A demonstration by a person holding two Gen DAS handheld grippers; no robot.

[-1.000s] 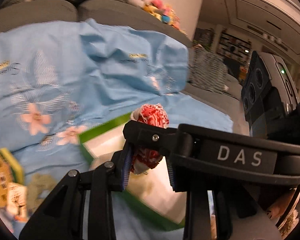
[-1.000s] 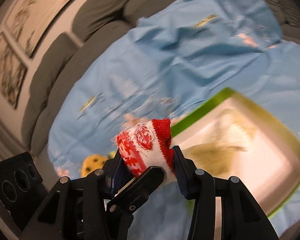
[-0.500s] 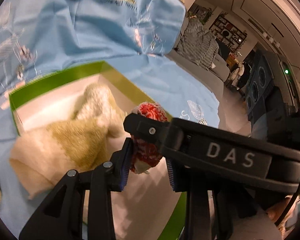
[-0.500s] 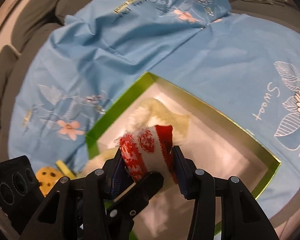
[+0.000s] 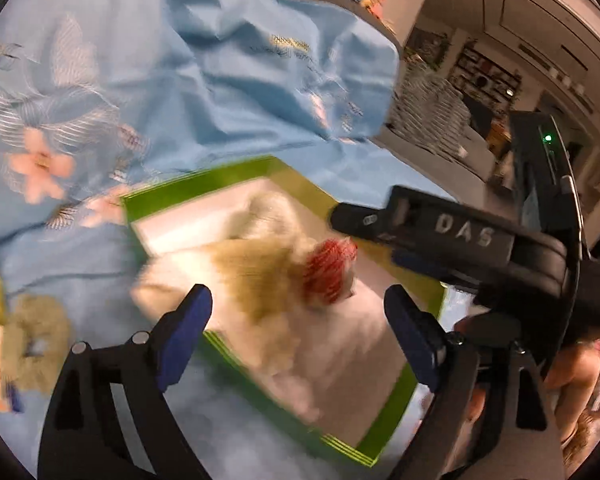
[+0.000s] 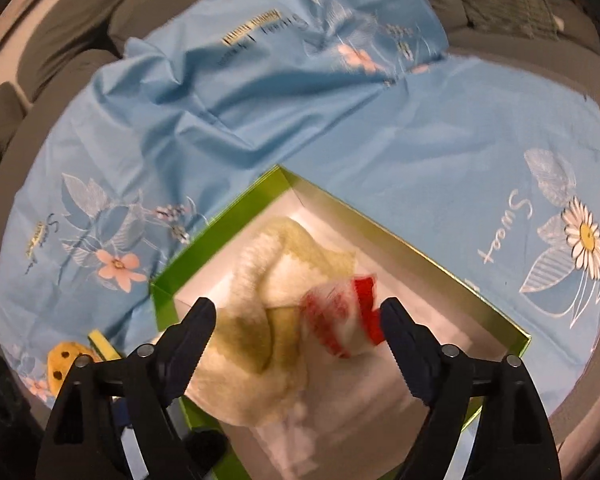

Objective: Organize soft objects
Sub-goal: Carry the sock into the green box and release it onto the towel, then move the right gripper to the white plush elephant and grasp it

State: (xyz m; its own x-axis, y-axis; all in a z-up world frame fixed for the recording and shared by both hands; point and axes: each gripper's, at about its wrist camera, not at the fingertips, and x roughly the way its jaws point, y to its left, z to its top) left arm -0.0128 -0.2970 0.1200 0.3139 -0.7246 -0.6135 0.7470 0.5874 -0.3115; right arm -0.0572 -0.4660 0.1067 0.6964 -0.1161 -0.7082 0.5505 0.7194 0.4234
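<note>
A rolled red-and-white sock (image 6: 340,322), blurred, is in the green-rimmed box (image 6: 220,224), against a cream and olive fuzzy sock (image 6: 268,292). My right gripper (image 6: 297,314) hangs over the box with its jaws opening. The roll sits loose between them, close to the right fingertip. In the left wrist view the same red-and-white sock (image 5: 330,276) lies just beyond my left gripper (image 5: 296,312), whose jaws are also opening with nothing pressed between the pads. One finger (image 5: 380,220) of the right gripper reaches in from the right, above the box (image 5: 204,184).
A light blue flowered sheet (image 6: 340,128) covers a grey sofa (image 6: 60,40) and lies under the box. A yellow spotted plush (image 6: 62,360) and an olive fuzzy sock (image 5: 36,336) lie left of the box. A hand (image 5: 560,368) shows at the right.
Both grippers were shut on the red-and-white roll; now both sets of jaws have spread wide and let it go, and it has dropped onto the fuzzy sock in the box.
</note>
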